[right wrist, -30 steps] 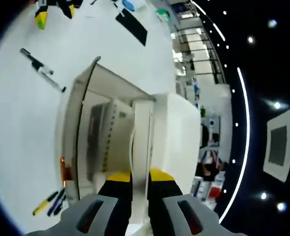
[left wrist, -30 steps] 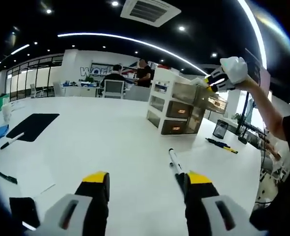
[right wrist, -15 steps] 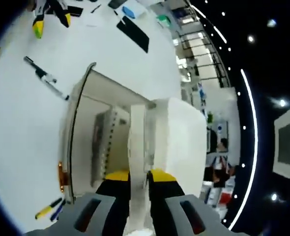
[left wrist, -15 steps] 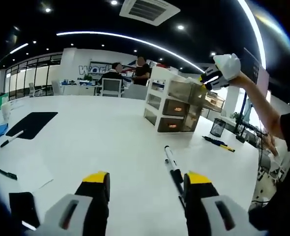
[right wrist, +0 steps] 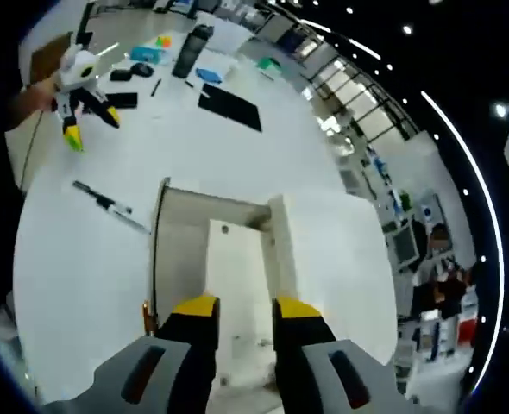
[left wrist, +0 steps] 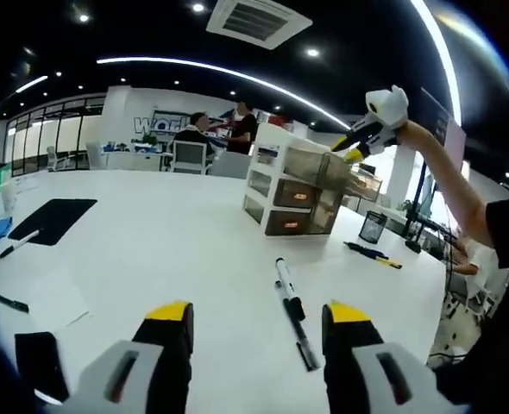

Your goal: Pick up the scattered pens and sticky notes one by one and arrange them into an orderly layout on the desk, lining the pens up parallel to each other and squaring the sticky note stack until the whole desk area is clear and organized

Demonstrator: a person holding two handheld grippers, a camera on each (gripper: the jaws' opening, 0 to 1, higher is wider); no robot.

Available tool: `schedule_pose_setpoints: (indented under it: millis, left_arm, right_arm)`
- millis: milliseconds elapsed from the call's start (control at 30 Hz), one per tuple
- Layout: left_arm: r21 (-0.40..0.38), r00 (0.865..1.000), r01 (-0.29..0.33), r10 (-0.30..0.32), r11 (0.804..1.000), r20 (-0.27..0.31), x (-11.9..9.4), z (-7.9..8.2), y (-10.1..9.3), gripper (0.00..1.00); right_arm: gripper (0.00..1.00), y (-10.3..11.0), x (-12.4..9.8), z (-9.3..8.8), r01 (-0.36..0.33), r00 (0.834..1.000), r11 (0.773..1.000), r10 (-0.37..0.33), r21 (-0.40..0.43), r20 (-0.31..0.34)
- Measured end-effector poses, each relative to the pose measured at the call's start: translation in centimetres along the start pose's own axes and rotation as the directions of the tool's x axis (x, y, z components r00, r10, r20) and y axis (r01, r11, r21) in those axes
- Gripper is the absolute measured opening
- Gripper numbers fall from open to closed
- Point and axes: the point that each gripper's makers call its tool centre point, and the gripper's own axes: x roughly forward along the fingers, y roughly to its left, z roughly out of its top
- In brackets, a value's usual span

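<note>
In the left gripper view my left gripper (left wrist: 256, 312) hovers low over the white desk (left wrist: 151, 250), open, with nothing between its jaws. Two dark-and-white pens (left wrist: 291, 312) lie end to end just ahead of its right jaw. Further right lie a yellow pen and a dark pen (left wrist: 373, 255). A gloved hand holds my right gripper (left wrist: 349, 148) high over the drawer unit (left wrist: 293, 197). In the right gripper view my right gripper (right wrist: 245, 307) looks down into the unit's pulled-out top drawer (right wrist: 229, 276), jaws apart and empty. The left gripper (right wrist: 91, 128) and the pens (right wrist: 108, 205) lie beyond.
A black mat (left wrist: 52, 216), a white-and-black pen (left wrist: 17, 244), a black pen (left wrist: 6, 302) and a paper sheet (left wrist: 56, 297) sit at the desk's left. A dark bottle (right wrist: 188, 52), blue items (right wrist: 210, 75) and the mat (right wrist: 229, 105) lie far off. People stand behind the desk.
My right gripper's jaws have spread apart and it has risen and swung over the open drawer. The left view has shifted a little, bringing the two pens more to the centre.
</note>
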Motion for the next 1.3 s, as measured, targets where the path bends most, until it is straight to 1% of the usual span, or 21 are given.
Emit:
schedule_pose_setpoints:
  millis: [67, 167, 200, 233, 267, 300, 333, 367, 400, 433, 567, 700, 767, 867, 900, 933, 967, 1033, 1100, 1200, 1300]
  left_arm:
    - [-0.001, 1.000, 0.006, -0.006, 1.000, 0.003, -0.2, 0.0, -0.3, 0.60]
    - [0.000, 1.000, 0.020, -0.020, 1.000, 0.020, -0.4, 0.3, -0.7, 0.62]
    - [-0.002, 0.999, 0.035, -0.035, 0.999, 0.037, -0.4, 0.5, -1.0, 0.64]
    - [-0.004, 0.994, 0.058, -0.058, 0.998, 0.090, -0.4, 1.4, -1.4, 0.65]
    - [-0.043, 0.983, 0.086, -0.078, 0.995, 0.166, -0.8, 2.7, -2.0, 0.65]
    - [-0.064, 0.974, 0.113, -0.098, 0.992, 0.205, -1.1, 3.5, -2.5, 0.65]
    - [-0.059, 0.969, 0.127, -0.111, 0.990, 0.220, -1.2, 3.8, -2.8, 0.65]
    - [-0.038, 0.966, 0.133, -0.120, 0.990, 0.230, -1.4, 4.2, -3.1, 0.64]
    - [-0.022, 0.966, 0.128, -0.120, 0.992, 0.230, -1.4, 4.3, -3.3, 0.65]
    - [-0.010, 0.966, 0.126, -0.120, 0.992, 0.231, -1.3, 4.4, -3.4, 0.65]
    - [-0.009, 0.961, 0.139, -0.133, 0.990, 0.242, -1.2, 4.7, -3.5, 0.65]
    - [0.016, 0.947, 0.174, -0.172, 0.985, 0.270, -1.0, 5.3, -4.3, 0.56]
    - [0.023, 0.945, 0.188, -0.187, 0.982, 0.269, -0.9, 5.5, -4.8, 0.57]
    - [0.032, 0.954, 0.203, -0.205, 0.979, 0.221, -0.3, 5.0, -5.4, 0.63]
    - [0.057, 0.946, 0.208, -0.215, 0.976, 0.241, -0.4, 5.3, -5.7, 0.64]
    - [0.065, 0.932, 0.225, -0.234, 0.972, 0.277, -0.7, 5.9, -6.1, 0.63]
    - [0.059, 0.920, 0.253, -0.259, 0.966, 0.294, -1.0, 6.2, -6.6, 0.62]
    - [0.050, 0.918, 0.268, -0.271, 0.962, 0.289, -1.0, 6.2, -6.9, 0.61]
    - [0.048, 0.934, 0.264, -0.268, 0.963, 0.236, -0.7, 5.6, -6.9, 0.62]
    - [0.057, 0.937, 0.252, -0.258, 0.966, 0.235, -0.4, 5.5, -6.8, 0.63]
    - [0.041, 0.937, 0.244, -0.247, 0.969, 0.246, -0.3, 5.1, -6.8, 0.60]
  right_arm:
    - [0.29, -0.1, -0.8, 0.7, -0.056, 0.995, 0.989, 0.044, 0.136, 0.093]
    - [0.37, -0.8, -1.9, 1.7, -0.075, 0.972, 0.965, 0.014, 0.251, 0.236]
    - [0.38, -1.1, -2.4, 2.0, -0.071, 0.955, 0.955, -0.018, 0.287, 0.295]
    - [0.38, -1.2, -2.9, 2.2, -0.060, 0.944, 0.950, -0.046, 0.308, 0.326]
    - [0.37, -1.3, -3.5, 2.4, -0.056, 0.922, 0.937, -0.083, 0.345, 0.377]
    - [0.37, -0.8, -4.5, 2.8, -0.090, 0.886, 0.919, -0.103, 0.384, 0.453]
    - [0.37, -0.3, -5.0, 3.0, -0.121, 0.865, 0.908, -0.102, 0.401, 0.491]
    - [0.37, 0.6, -5.9, 3.2, -0.180, 0.825, 0.881, -0.107, 0.438, 0.554]
    - [0.37, 1.3, -6.5, 3.2, -0.211, 0.800, 0.868, -0.110, 0.449, 0.589]
    - [0.37, 2.1, -7.0, 3.1, -0.225, 0.779, 0.862, -0.120, 0.454, 0.615]
    - [0.37, 5.2, -7.5, 2.2, -0.229, 0.760, 0.857, -0.139, 0.462, 0.635]
    - [0.37, 9.7, -8.0, 1.5, -0.260, 0.710, 0.842, -0.165, 0.473, 0.684]
    - [0.37, 10.9, -8.2, 1.2, -0.265, 0.691, 0.836, -0.182, 0.480, 0.699]
    - [0.37, 12.6, -8.2, 0.3, -0.272, 0.661, 0.814, -0.230, 0.514, 0.714]
    - [0.37, 13.0, -8.2, 0.0, -0.277, 0.651, 0.803, -0.246, 0.527, 0.718]
    - [0.36, 13.4, -8.4, -0.3, -0.292, 0.628, 0.787, -0.271, 0.544, 0.730]
    - [0.35, 13.8, -8.8, -0.3, -0.322, 0.585, 0.773, -0.292, 0.547, 0.756]
    - [0.34, 14.6, -9.5, -0.5, -0.408, 0.516, 0.724, -0.320, 0.556, 0.795]
    - [0.34, 15.3, -9.5, -1.3, -0.398, 0.504, 0.725, -0.339, 0.562, 0.794]
    - [0.34, 15.8, -9.4, -2.8, -0.385, 0.516, 0.699, -0.379, 0.603, 0.768]
    - [0.32, 16.4, -9.3, -4.3, -0.396, 0.511, 0.672, -0.406, 0.626, 0.758]
